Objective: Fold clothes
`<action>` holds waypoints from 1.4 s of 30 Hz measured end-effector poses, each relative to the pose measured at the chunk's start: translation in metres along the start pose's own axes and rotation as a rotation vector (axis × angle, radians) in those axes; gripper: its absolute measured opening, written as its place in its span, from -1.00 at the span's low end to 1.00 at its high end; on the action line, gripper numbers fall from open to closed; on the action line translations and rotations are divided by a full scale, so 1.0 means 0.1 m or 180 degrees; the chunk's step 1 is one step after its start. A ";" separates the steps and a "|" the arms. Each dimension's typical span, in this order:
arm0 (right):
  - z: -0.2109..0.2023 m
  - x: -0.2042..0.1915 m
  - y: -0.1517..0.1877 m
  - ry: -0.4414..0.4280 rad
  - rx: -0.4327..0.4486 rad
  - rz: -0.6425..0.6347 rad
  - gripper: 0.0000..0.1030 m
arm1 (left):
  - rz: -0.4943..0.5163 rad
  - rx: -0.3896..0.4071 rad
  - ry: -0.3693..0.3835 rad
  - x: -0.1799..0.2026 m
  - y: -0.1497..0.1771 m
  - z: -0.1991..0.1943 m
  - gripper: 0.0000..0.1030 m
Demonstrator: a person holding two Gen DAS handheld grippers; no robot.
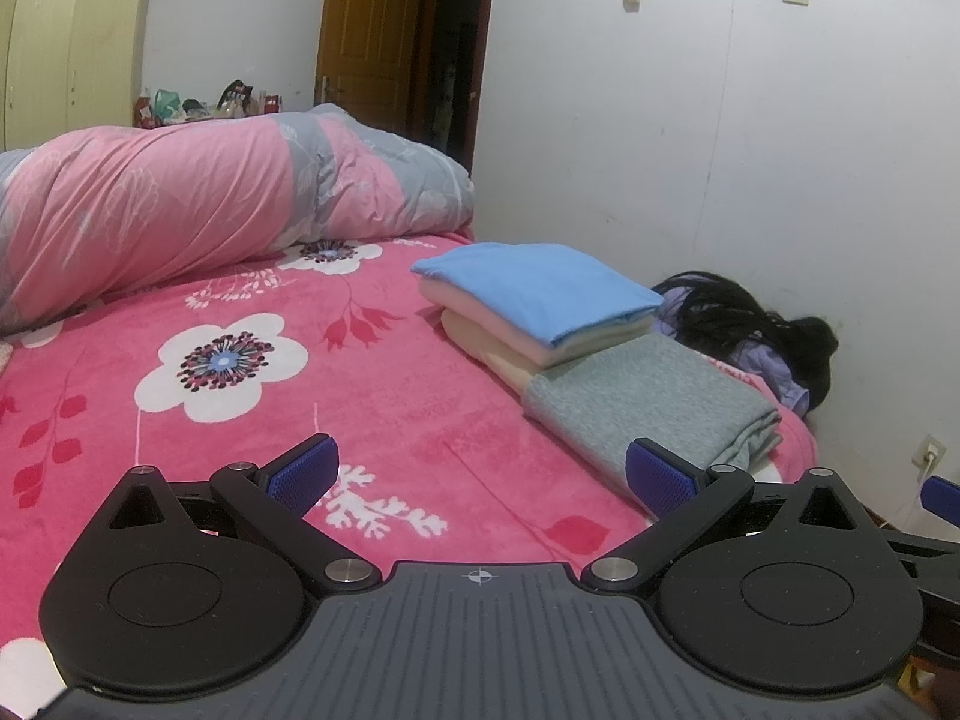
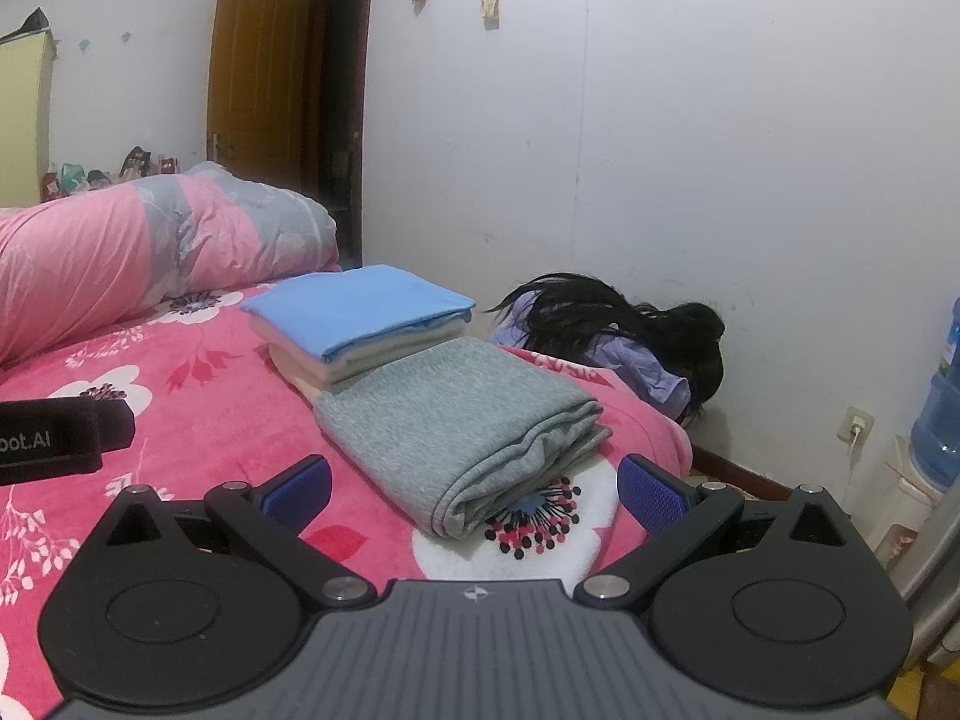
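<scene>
Left gripper [image 1: 480, 474]: jaws spread wide, holding nothing, over the pink floral blanket [image 1: 252, 420]. Right gripper [image 2: 474, 492]: jaws likewise wide, empty. Rolled pink-and-grey quilt [image 1: 180, 204] at 10 o'clock. Folded blue garment [image 2: 360, 306] at 12 o'clock, atop 2 folded cream pieces [image 2: 336, 360]. Folded grey garment [image 2: 456, 426] just nearer, touching that stack. Black hair and lilac cloth [image 2: 630, 336] at 1 o'clock, against the wall.
</scene>
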State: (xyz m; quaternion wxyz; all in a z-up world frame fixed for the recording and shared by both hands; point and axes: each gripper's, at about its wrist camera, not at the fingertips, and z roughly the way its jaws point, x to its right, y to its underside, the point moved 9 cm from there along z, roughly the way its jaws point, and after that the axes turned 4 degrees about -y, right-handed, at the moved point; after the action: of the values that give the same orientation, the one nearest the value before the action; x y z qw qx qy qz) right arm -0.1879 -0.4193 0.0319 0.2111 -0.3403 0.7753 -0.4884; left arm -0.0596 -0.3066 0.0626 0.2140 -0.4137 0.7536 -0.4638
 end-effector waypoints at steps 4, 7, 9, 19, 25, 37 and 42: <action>0.00 0.00 0.00 0.0000 -0.0003 0.0000 1.00 | -0.0007 -0.0001 -0.0003 0.00 0.00 0.00 1.00; 0.00 0.00 0.01 0.0003 -0.0005 0.0000 1.00 | -0.0007 -0.0002 -0.0003 0.00 0.00 0.01 1.00; 0.00 -0.01 0.01 0.0006 -0.0008 0.0000 1.00 | -0.0008 -0.0004 -0.0001 0.00 0.01 0.01 1.00; -0.02 -0.01 0.03 0.0012 -0.0009 0.0007 1.00 | -0.0017 -0.0014 -0.0001 0.00 0.02 0.00 1.00; -0.01 0.00 0.03 0.0011 -0.0005 0.0015 1.00 | -0.0010 -0.0010 -0.0003 0.01 0.03 0.01 1.00; 0.02 0.03 0.01 -0.0011 0.0002 0.0013 1.00 | 0.0003 -0.0011 -0.0005 0.01 0.01 0.00 1.00; 0.02 0.02 0.01 -0.0015 0.0001 0.0018 1.00 | 0.0000 -0.0010 -0.0010 0.01 0.01 0.00 1.00</action>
State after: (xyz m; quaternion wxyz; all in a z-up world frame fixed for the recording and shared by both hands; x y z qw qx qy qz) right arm -0.1879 -0.4214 0.0299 0.2143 -0.3393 0.7756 -0.4872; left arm -0.0601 -0.3076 0.0619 0.2146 -0.4147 0.7540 -0.4620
